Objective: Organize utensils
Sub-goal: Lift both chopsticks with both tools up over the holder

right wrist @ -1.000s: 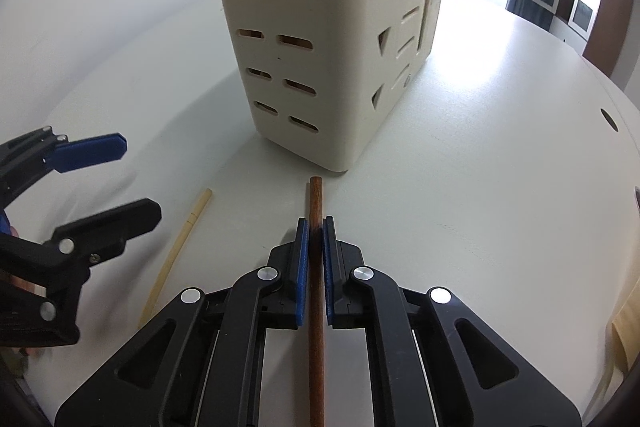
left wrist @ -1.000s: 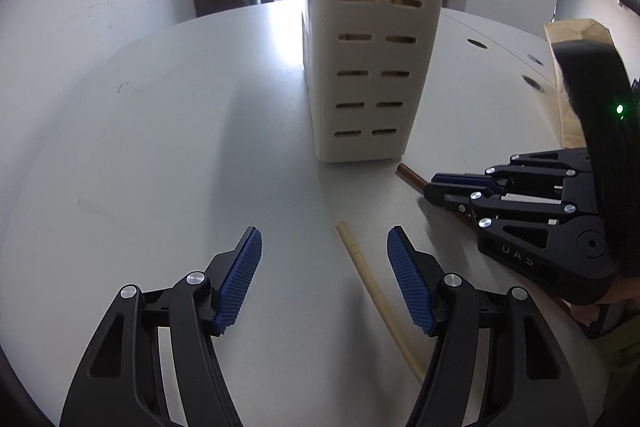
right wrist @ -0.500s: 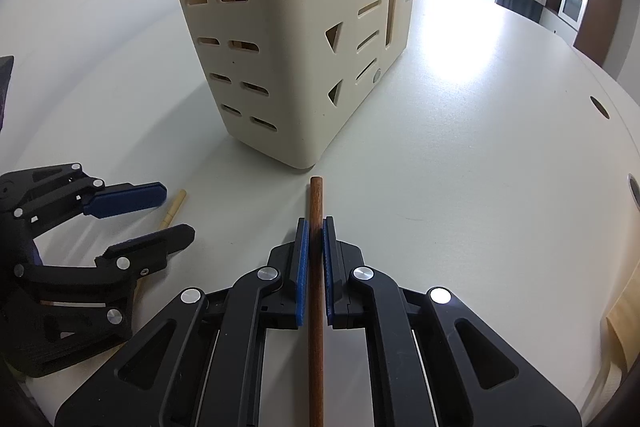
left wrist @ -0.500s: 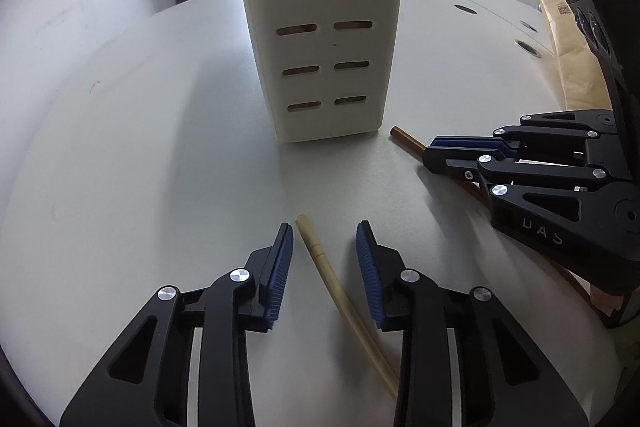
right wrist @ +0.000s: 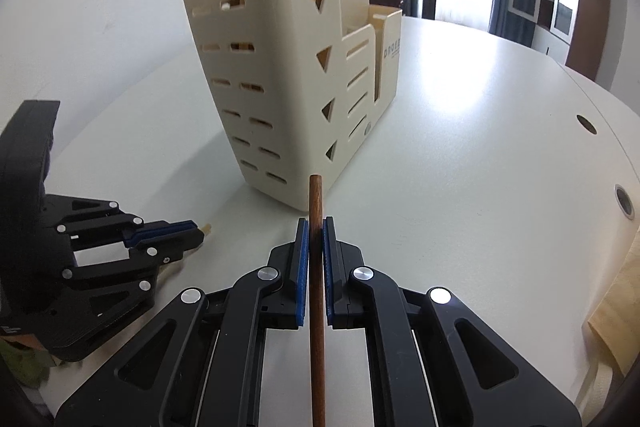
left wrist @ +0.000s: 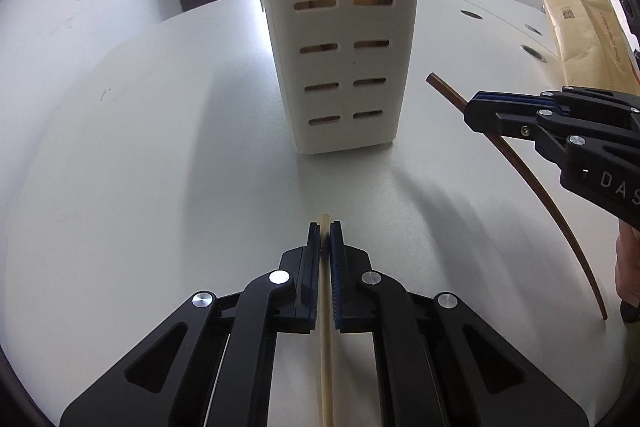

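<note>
In the left wrist view, the left tool (left wrist: 325, 227) has just been closing and now pinches the pale chopstick (left wrist: 327, 355), which runs straight back between the blue pads with only a short tip showing in front of them. The cream utensil holder (left wrist: 340, 39) stands upright on the white surface (left wrist: 140, 167), ahead of this tool and apart from it. To the right of the tool, the right tool (left wrist: 474, 111) carries the dark brown chopstick (left wrist: 560, 211) above the surface, and a brown paper bag (left wrist: 584, 35) lies behind it. In the right wrist view, the right tool (right wrist: 315, 227) is pressed together on the dark brown chopstick (right wrist: 316, 287), whose front end points at the lower corner of the holder (right wrist: 288, 75). Several sticks already stand in the tall compartment of the holder. The left tool (right wrist: 192, 229) is to the left and lower, near the surface, with the pale tip at its front. I judge that the risk is in the thin grip: both sticks are long and held near one end, so they can turn or slide between the pads when lifted. The two tools are also near each other, so the sticks may cross, or one may hit the holder wall and push it over.
</note>
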Action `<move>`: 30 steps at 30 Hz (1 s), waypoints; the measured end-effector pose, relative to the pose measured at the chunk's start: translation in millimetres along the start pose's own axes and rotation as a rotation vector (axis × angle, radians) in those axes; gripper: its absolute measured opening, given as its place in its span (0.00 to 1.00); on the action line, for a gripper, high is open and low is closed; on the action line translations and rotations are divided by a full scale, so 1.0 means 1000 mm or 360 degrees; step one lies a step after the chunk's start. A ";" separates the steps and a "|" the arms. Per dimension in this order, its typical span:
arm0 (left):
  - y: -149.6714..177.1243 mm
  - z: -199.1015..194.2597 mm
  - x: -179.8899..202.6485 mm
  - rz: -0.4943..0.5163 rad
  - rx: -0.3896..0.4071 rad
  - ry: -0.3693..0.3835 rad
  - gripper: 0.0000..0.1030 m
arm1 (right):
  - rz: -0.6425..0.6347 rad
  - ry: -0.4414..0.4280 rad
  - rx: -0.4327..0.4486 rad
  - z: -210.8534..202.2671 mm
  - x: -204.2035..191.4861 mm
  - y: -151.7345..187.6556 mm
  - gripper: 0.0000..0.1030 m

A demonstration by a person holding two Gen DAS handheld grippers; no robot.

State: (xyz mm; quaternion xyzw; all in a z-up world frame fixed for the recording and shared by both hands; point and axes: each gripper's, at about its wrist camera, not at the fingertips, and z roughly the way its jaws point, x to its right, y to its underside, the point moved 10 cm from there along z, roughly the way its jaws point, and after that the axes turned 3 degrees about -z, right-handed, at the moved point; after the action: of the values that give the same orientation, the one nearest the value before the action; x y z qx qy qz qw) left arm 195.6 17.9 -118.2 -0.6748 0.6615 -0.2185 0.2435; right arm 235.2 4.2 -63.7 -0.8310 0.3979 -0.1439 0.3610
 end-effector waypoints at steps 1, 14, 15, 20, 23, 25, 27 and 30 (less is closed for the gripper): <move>-0.003 -0.005 -0.001 -0.0003 0.0028 -0.0008 0.05 | 0.0009 0.0002 0.0019 -0.003 0.001 -0.002 0.07; -0.044 -0.075 -0.019 -0.0137 0.0330 0.0033 0.04 | 0.0006 0.0025 0.0272 -0.048 -0.015 -0.034 0.07; -0.043 -0.083 -0.022 -0.0141 0.0346 0.0038 0.04 | 0.0012 0.0027 0.0300 -0.055 -0.015 -0.037 0.07; -0.047 -0.114 -0.024 -0.0166 0.0443 0.0101 0.04 | -0.0022 0.0016 0.0375 -0.074 -0.020 -0.045 0.07; -0.052 -0.133 -0.017 -0.0150 0.0511 0.0126 0.04 | -0.0062 0.0036 0.0418 -0.083 -0.023 -0.049 0.07; -0.055 -0.141 -0.014 -0.0138 0.0549 0.0119 0.04 | -0.0059 0.0019 0.0449 -0.089 -0.025 -0.052 0.07; -0.059 -0.149 -0.011 -0.0131 0.0580 0.0124 0.04 | -0.0069 0.0019 0.0476 -0.096 -0.026 -0.056 0.07; -0.066 -0.161 -0.007 -0.0125 0.0635 0.0144 0.04 | -0.0106 0.0042 0.0508 -0.103 -0.028 -0.061 0.07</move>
State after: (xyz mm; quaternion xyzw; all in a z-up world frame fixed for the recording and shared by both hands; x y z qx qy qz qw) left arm 148.6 19.0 49.3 -0.6279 0.5886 -0.3847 0.3336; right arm 196.8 1.6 52.6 -0.7740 0.3469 -0.2282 0.4781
